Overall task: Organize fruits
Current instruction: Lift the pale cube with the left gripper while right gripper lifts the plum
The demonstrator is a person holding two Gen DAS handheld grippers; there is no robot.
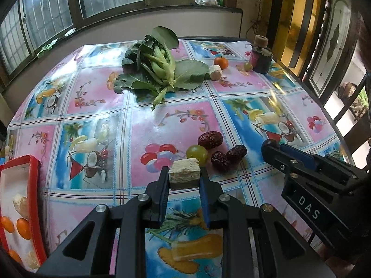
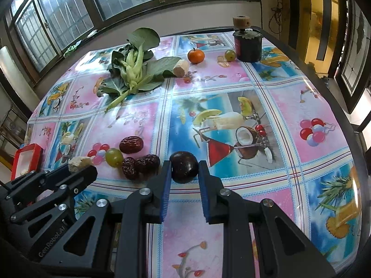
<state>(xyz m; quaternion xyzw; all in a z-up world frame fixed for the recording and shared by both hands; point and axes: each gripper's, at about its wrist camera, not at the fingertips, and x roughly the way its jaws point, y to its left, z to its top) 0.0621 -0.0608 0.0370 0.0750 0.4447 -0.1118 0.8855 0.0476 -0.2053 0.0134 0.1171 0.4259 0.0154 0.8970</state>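
My left gripper is shut on a pale, cut sugarcane chunk, held just above the table; it also shows in the right wrist view. My right gripper is shut on a dark plum, also seen in the left wrist view. On the cloth near both lie a green grape and three red dates. Far back lie an orange, another cane chunk and a second grape.
A red-rimmed white tray at the left edge holds oranges and pale pieces. A bunch of leafy greens lies at the back. A dark jar with a cork-like top stands back right. The table edge curves along the right.
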